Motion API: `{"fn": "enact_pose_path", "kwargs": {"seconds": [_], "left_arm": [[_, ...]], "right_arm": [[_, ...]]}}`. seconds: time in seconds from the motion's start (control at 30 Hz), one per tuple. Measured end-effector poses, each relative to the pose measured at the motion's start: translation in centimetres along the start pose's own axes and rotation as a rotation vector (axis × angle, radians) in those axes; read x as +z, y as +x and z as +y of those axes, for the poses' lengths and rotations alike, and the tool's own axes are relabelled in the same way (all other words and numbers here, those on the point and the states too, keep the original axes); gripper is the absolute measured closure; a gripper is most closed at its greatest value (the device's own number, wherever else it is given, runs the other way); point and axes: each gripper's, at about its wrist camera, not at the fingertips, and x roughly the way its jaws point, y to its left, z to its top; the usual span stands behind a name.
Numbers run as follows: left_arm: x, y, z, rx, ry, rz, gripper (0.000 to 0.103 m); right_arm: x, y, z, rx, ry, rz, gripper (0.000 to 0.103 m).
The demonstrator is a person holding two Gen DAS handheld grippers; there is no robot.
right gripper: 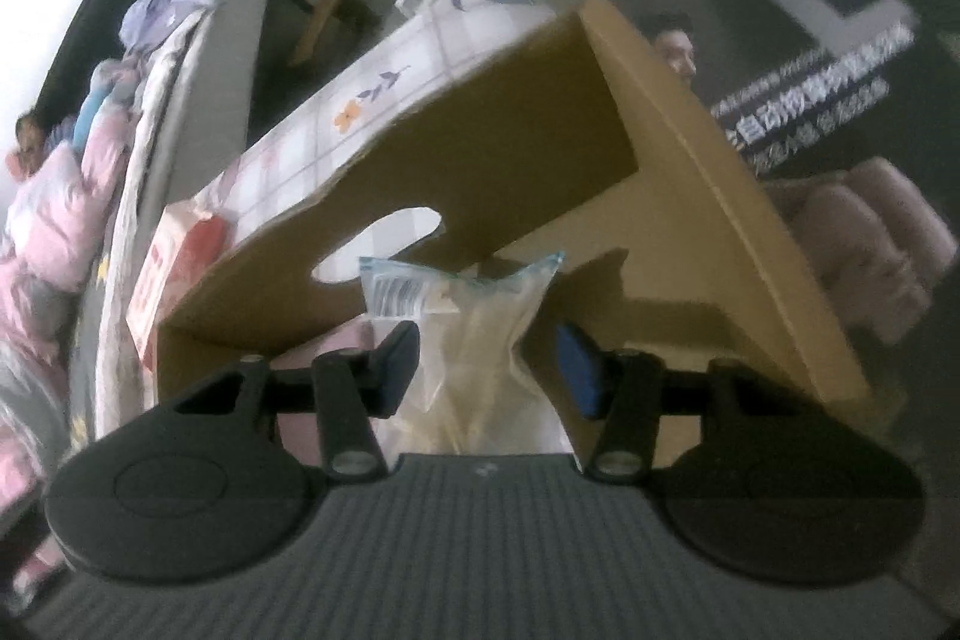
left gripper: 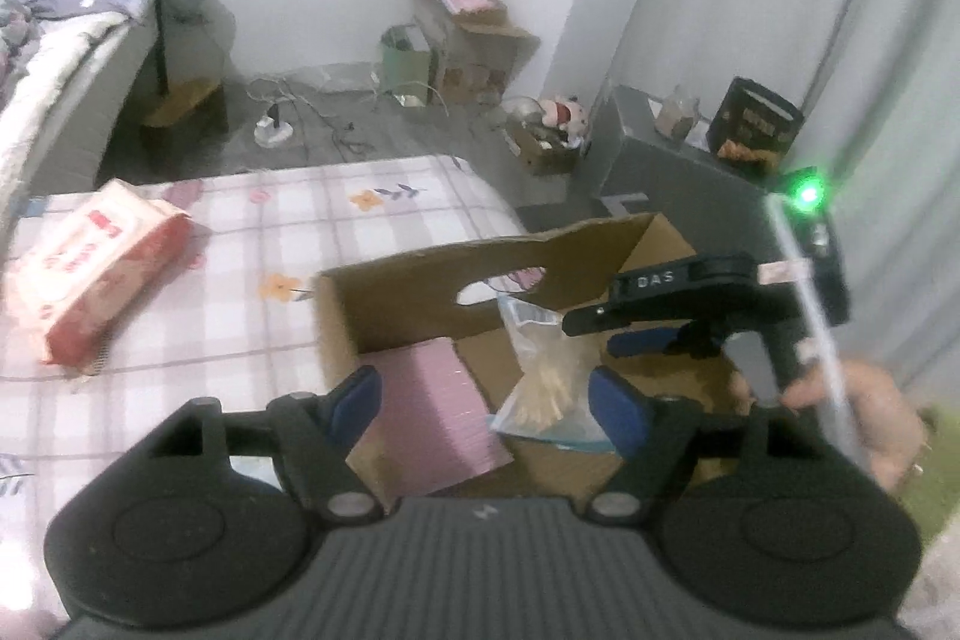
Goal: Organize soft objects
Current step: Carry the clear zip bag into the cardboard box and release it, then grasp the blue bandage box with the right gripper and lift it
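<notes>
Checked bedspread (left gripper: 384,226): one cardboard box (left gripper: 414,292), one pink pad (left gripper: 432,412), one clear bag (left gripper: 546,382).

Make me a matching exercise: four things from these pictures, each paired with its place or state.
1. pink pad
2. clear bag
3. red pack
4. left gripper

a. on the checked sheet, outside the box
b. open, nothing held
c. flat in the box
d. between the right gripper's fingers

Pairs: 1-c, 2-d, 3-a, 4-b

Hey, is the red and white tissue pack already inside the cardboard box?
No, the tissue pack lies on the checked bedsheet, outside the cardboard box.
</notes>
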Motion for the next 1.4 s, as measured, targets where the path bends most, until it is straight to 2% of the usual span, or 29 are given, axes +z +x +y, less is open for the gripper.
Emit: {"fn": "enact_pose_path", "kwargs": {"seconds": [0.17, 0.33, 0.5, 0.57, 0.67, 0.77, 0.9, 1.03, 1.13, 1.3, 1.4], "left_arm": [[-1.2, -3.9, 2.1, 0.022, 0.0, -0.044, 0.021], [-3.1, -6.6, 4.2, 0.04, -0.017, -0.067, 0.018], [-5.5, -8.1, 5.9, 0.066, -0.034, -0.084, 0.017], [-6.3, -8.6, 6.4, 0.076, -0.04, -0.095, 0.016], [-8.0, -9.4, 7.2, 0.1, -0.048, -0.112, 0.014], [-9.8, -10.1, 8.5, 0.103, -0.097, -0.112, 0.014], [-12.2, -10.3, 10.1, 0.104, -0.17, -0.089, 0.014], [-13.6, -11.2, 11.5, 0.114, -0.216, -0.083, 0.014], [-14.2, -12.4, 11.8, 0.144, -0.211, -0.098, 0.014], [-15.3, -14.9, 11.8, 0.198, -0.178, -0.139, 0.013], [-16.6, -16.6, 11.7, 0.231, -0.159, -0.165, 0.013]], "right_arm": [[0.3, 1.9, 2.4, -0.032, -0.14, -0.02, 0.052], [-0.6, 2.5, 6.0, -0.065, -0.425, -0.058, 0.057], [-1.9, 2.3, 7.7, -0.16, -0.578, -0.102, 0.057], [-1.6, 1.0, 7.3, -0.131, -0.545, -0.125, 0.057], [-1.4, -1.2, 7.2, -0.011, -0.469, -0.158, 0.057], [-1.6, -1.1, 7.0, 0.071, -0.419, -0.125, 0.057], [-2.4, 3.0, 6.3, 0.003, -0.384, -0.002, 0.06], [-2.9, 2.7, 6.6, -0.012, -0.399, -0.009, 0.06], [-2.9, 1.6, 7.1, -0.033, -0.4, -0.008, 0.06], [-3.7, -1.9, 7.2, 0.048, -0.361, -0.053, 0.059], [-5.2, -4.9, 8.0, 0.099, -0.355, -0.086, 0.059]]}}
